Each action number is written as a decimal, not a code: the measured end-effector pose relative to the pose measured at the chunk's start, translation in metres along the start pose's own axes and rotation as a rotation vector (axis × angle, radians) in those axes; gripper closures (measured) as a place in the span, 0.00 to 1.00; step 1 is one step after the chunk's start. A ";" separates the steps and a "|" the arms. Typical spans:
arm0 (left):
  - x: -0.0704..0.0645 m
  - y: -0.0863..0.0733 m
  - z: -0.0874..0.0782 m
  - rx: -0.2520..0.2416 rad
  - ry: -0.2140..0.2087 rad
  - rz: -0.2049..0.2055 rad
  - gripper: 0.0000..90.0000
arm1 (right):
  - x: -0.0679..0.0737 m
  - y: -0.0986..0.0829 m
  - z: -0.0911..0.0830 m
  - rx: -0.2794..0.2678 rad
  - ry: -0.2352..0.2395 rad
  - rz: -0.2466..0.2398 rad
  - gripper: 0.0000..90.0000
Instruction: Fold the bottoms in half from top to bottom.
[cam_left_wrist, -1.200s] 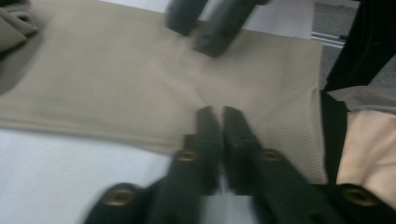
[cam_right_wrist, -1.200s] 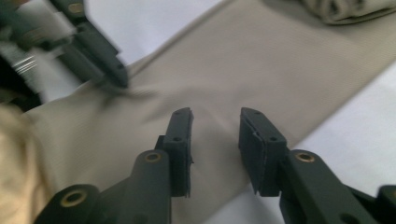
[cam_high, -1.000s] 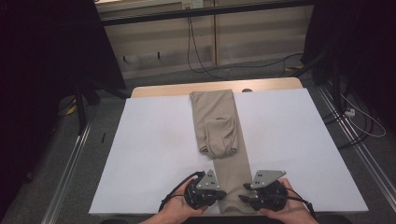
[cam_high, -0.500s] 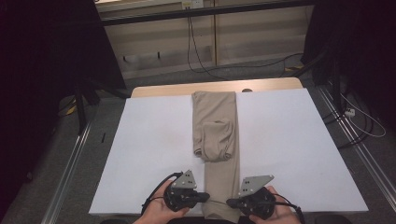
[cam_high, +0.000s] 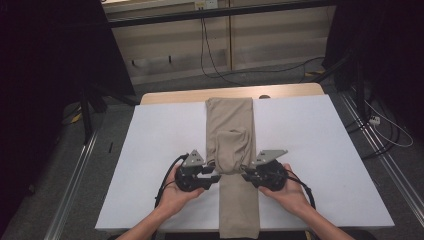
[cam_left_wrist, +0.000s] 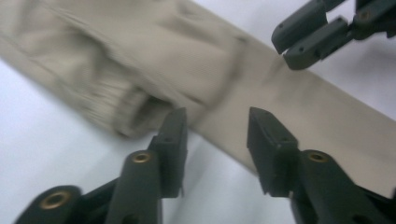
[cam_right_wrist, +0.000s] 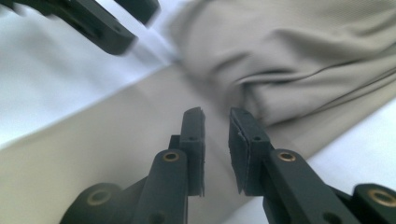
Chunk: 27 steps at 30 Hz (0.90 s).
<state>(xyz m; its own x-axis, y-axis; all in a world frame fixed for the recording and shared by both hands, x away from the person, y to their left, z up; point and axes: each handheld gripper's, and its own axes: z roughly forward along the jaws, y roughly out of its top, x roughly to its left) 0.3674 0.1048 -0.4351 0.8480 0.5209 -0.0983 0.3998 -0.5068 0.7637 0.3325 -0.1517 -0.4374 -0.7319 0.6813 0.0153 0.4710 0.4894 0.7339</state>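
Two tools are in my hands, one on each side of the tan trousers (cam_high: 231, 150). The trousers lie in a long strip down the middle of the white counter (cam_high: 325, 150), and their near end hangs a little past the near edge. One end of the trousers is folded back on top, and the fold stops just in front of my tools.

My left tool (cam_high: 216, 176) sits at the left edge of the strip. From the left tool's own camera its two black jaws stand wide apart, with the cloth edge between them, and nothing is pinched. The ribbed cuff (cam_left_wrist: 126, 105) lies just past the left jaw.

My right tool (cam_high: 246, 175) sits at the right edge of the strip, just across from the left one. From the right tool's own camera its jaws have a small gap, so it is a little open. They hang over the flat cloth, close to the folded part (cam_right_wrist: 299, 60).
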 end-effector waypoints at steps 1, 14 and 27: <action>0.003 0.002 0.003 0.005 0.008 0.007 0.61 | -0.004 0.003 0.006 -0.001 0.004 0.021 0.85; 0.014 0.009 0.014 -0.013 -0.035 -0.077 0.99 | -0.019 0.008 0.000 -0.083 -0.008 0.073 1.00; -0.004 0.004 0.017 0.003 -0.074 -0.043 0.99 | -0.029 -0.018 -0.023 -0.077 0.028 0.098 1.00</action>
<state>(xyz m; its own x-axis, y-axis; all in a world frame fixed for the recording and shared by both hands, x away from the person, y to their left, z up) 0.3718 0.0886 -0.4427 0.8533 0.4899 -0.1785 0.4378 -0.4871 0.7557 0.3340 -0.1932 -0.4354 -0.6979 0.7081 0.1077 0.5028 0.3773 0.7777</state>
